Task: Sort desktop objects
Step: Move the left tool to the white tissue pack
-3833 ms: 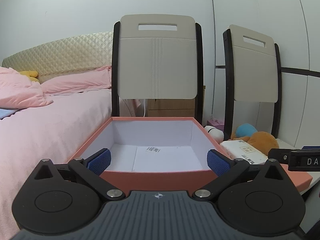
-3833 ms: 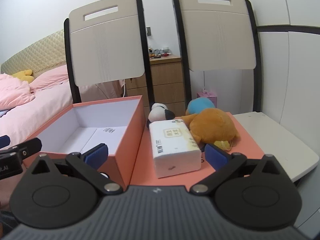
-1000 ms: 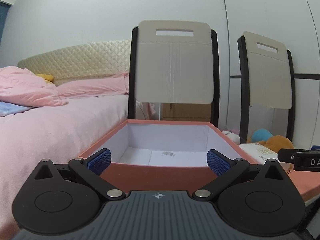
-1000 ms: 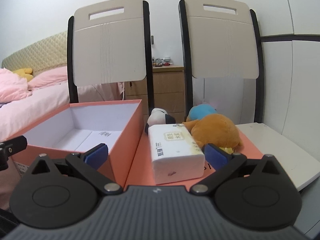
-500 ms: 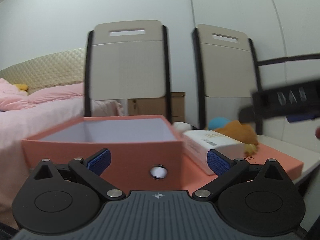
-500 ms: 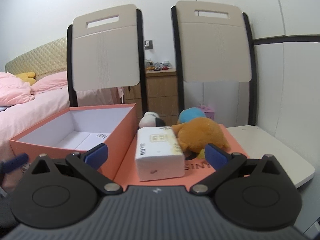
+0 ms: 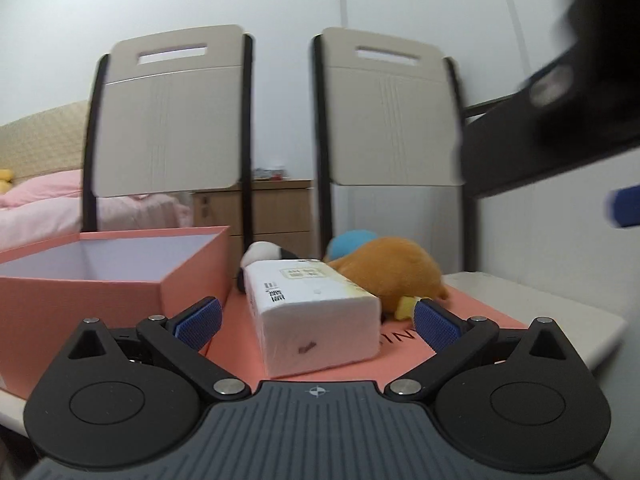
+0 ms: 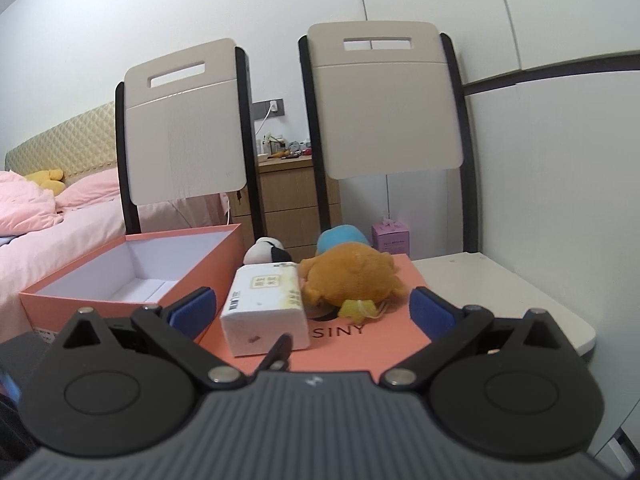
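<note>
A white tissue pack (image 7: 310, 312) (image 8: 266, 306) lies on the salmon box lid (image 7: 452, 336) (image 8: 360, 344). An orange plush (image 7: 394, 270) (image 8: 352, 276), a blue plush (image 7: 350, 240) (image 8: 340, 237) and a black-and-white plush (image 7: 260, 254) (image 8: 268, 250) lie behind it. The open salmon box (image 7: 100, 292) (image 8: 132, 280) stands to the left, empty. My left gripper (image 7: 316, 324) is open, low, with the tissue pack between its fingers' line. My right gripper (image 8: 312, 306) is open, higher and further back; it shows blurred at upper right of the left wrist view.
Two beige chair backs (image 7: 168, 112) (image 8: 384, 100) stand behind the white desk (image 8: 500, 296). A wooden drawer unit (image 8: 296, 204) is behind them. A pink bed (image 8: 52, 232) lies left. A small purple box (image 8: 390, 236) sits by the wall.
The left gripper swung right from the box to face the tissue pack and came closer. The right gripper rose and drew back. Both stayed open.
</note>
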Motion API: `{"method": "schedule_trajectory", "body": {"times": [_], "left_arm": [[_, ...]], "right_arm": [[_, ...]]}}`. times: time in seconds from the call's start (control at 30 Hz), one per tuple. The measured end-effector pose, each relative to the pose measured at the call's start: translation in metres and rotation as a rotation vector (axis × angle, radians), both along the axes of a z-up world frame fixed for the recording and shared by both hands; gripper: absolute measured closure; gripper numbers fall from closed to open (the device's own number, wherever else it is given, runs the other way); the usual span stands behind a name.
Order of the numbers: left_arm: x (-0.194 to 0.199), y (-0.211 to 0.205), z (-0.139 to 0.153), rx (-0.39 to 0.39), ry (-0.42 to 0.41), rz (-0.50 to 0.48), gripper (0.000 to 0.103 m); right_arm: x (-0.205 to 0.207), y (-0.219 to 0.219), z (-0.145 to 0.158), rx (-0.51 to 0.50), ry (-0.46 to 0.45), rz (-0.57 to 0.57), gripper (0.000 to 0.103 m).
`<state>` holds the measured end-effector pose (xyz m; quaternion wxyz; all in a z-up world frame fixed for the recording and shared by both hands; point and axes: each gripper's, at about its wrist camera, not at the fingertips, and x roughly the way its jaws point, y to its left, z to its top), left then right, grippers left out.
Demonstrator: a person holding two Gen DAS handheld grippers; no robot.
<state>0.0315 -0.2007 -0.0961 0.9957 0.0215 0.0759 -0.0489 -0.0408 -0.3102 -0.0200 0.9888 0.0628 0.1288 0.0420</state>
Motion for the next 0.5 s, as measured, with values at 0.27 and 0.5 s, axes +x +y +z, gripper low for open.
{"method": "schedule_trajectory", "body": {"times": [0.27,0.5], "left_arm": [[0.035,-0.017,-0.007,-0.008,0.034,0.08,0.0],[0.063,-0.024,-0.014,-0.04,0.095,0.141,0.0]], "right_arm": [[-0.006,-0.02,-0.002,0.025,-0.005,-0.026,0.0],[-0.007,-0.025,-0.003,0.029,-0.003,-0.036,0.0]]}}
